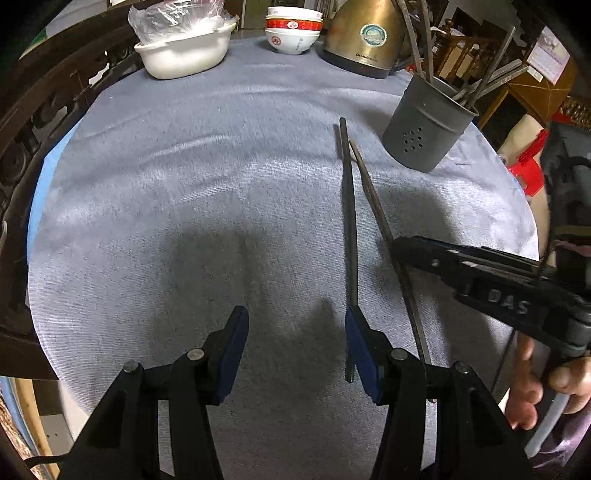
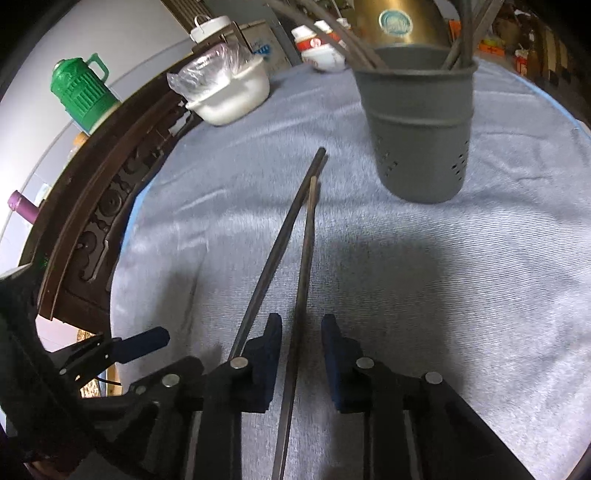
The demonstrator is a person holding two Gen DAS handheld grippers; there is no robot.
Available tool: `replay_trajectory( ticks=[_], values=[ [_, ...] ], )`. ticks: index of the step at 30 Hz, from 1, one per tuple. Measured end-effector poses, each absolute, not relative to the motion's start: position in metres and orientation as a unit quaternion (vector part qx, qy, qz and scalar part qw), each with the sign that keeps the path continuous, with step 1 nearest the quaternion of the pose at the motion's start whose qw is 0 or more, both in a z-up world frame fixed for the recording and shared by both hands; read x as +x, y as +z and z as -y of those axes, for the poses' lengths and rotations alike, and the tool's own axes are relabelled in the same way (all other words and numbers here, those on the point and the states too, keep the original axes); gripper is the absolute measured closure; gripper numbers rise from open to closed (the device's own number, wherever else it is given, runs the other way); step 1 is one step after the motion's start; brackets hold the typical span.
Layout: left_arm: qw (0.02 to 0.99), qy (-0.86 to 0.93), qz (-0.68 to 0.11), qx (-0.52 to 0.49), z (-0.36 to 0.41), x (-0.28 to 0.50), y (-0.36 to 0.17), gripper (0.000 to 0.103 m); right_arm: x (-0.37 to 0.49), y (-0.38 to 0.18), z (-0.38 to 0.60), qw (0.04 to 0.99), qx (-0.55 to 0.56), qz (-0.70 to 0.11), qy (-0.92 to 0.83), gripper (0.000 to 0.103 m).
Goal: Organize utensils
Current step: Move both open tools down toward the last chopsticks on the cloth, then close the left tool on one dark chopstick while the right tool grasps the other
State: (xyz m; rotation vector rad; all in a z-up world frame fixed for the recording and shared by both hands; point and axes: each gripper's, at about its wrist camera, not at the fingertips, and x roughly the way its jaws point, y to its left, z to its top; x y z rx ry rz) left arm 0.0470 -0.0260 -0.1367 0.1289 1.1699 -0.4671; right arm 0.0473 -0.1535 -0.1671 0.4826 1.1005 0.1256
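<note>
I see two dark chopsticks on the grey-blue cloth (image 1: 221,155): a darker chopstick (image 1: 349,221) lying almost straight away from me and a browner chopstick (image 1: 373,199) just beside it, their far ends close together and their near ends spread apart. Beyond those far ends, a little to the right, stands the grey utensil holder (image 1: 424,129), upright, with several long utensils leaning in it. Further back along the cloth's edge sit a white dish (image 1: 184,55) with a clear plastic bag in it, a stack of red-and-white bowls (image 1: 293,29) and a brass-coloured kettle (image 1: 365,37). Nothing lies between the chopsticks and the holder.

My right gripper (image 2: 299,354) straddles the browner chopstick near its close end; its jaws stand narrow, and a gap shows on either side of the stick, so the pads do not press it. My left gripper (image 1: 295,339) hangs half open with nothing between its fingers; the darker chopstick's near end passes just beside its right pad (image 1: 364,350), and I cannot tell whether they touch.
</note>
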Motion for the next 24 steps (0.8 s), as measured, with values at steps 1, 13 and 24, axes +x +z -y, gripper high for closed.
replay_trajectory(
  ticks=[1,13,24],
  values=[
    [0.806,-0.218,-0.547,0.061,0.026,0.047,-0.136,0.048,0.049,-0.170,0.152,0.822,0.223,-0.521,0.059,0.082],
    [0.786,-0.242,-0.566,0.054,0.043,0.055,-0.142,0.048,0.046,-0.172,0.167,0.821,0.205,-0.532,0.027,0.094],
    [0.783,-0.247,-0.568,0.051,0.059,0.064,-0.150,0.059,0.017,-0.173,0.191,0.800,0.227,-0.554,0.030,0.094]
  ],
)
